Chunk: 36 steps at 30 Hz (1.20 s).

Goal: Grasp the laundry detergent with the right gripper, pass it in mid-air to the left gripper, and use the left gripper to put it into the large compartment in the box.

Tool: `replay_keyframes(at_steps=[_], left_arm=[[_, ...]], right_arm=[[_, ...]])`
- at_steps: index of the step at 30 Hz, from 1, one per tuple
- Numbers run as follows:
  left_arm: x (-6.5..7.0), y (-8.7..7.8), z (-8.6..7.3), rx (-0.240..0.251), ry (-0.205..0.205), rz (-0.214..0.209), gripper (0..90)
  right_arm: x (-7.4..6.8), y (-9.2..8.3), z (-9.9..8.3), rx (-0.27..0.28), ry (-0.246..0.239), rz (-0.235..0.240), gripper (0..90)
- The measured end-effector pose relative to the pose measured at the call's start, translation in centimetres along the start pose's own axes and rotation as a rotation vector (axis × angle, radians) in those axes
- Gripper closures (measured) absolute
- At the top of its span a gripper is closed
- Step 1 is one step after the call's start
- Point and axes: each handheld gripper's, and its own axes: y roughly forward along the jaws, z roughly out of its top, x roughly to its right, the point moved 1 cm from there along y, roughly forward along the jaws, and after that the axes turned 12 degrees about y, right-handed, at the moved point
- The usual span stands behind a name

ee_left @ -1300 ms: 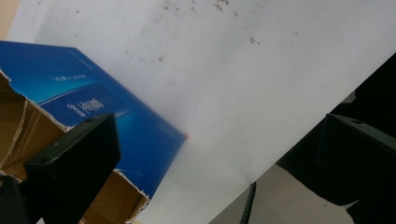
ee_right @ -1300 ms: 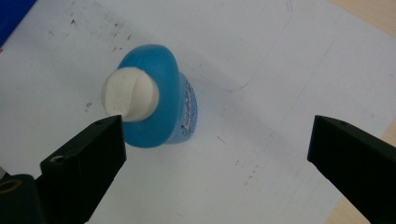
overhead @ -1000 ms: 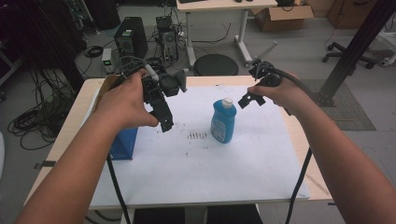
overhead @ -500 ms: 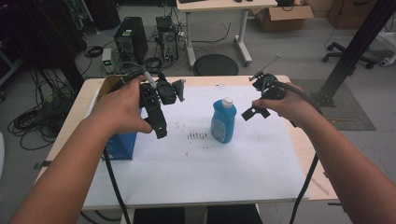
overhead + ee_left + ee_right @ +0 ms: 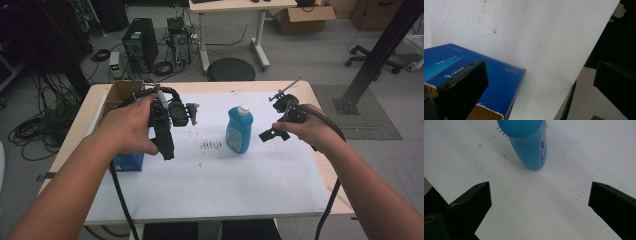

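Observation:
A blue bottle (image 5: 239,131) with a white cap stands upright in the middle of the white table (image 5: 225,190). In the right gripper view the blue bottle (image 5: 529,145) is just ahead of my right gripper (image 5: 540,192), whose jaws stand wide apart with nothing between them. In the high view the right gripper (image 5: 270,134) hovers just right of the bottle, apart from it. My left gripper (image 5: 166,147) points down at the table left of the bottle, beside a blue box (image 5: 127,161). The left gripper (image 5: 539,75) is open and empty, with the blue box (image 5: 486,72) below its left jaw.
An open cardboard box (image 5: 120,92) sits at the table's back left corner. Small dark marks (image 5: 210,145) dot the sheet left of the bottle. Beyond the table are computers, cables, a round stool (image 5: 231,69) and a black post (image 5: 380,55).
The right gripper has come down and nearer, from behind the bottle's top to level with its body. The left gripper has sunk slightly toward the table.

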Motion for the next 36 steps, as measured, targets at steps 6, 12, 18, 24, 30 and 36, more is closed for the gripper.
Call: replay_keyframes(at_steps=[6, 12, 18, 24, 30, 36], left_arm=[[0.9, 0.5, -0.3, 0.008, 0.023, -0.011, 0.2], [1.7, 0.8, -0.7, 0.014, 0.046, -0.015, 0.2], [2.2, 1.2, -1.1, 0.015, 0.049, -0.017, 0.2], [2.4, 1.4, -1.7, 0.018, 0.036, -0.009, 0.2], [2.7, 1.6, -1.9, 0.012, 0.037, -0.008, 0.2], [2.9, 1.7, -2.1, 0.012, 0.038, -0.012, 0.2]], right_arm=[[-0.1, 1.2, -0.7, 0.011, -0.002, 0.008, 4.8], [-0.2, 2.6, -1.2, 0.026, -0.001, 0.013, 4.9], [-0.5, 3.8, -1.4, 0.052, -0.033, 0.023, 5.1], [-0.7, 5.3, -1.6, 0.075, -0.020, 0.046, 5.1], [-0.1, 6.2, -1.6, 0.097, 0.002, 0.046, 5.1], [0.6, 7.0, -1.7, 0.123, 0.021, 0.055, 5.1]])
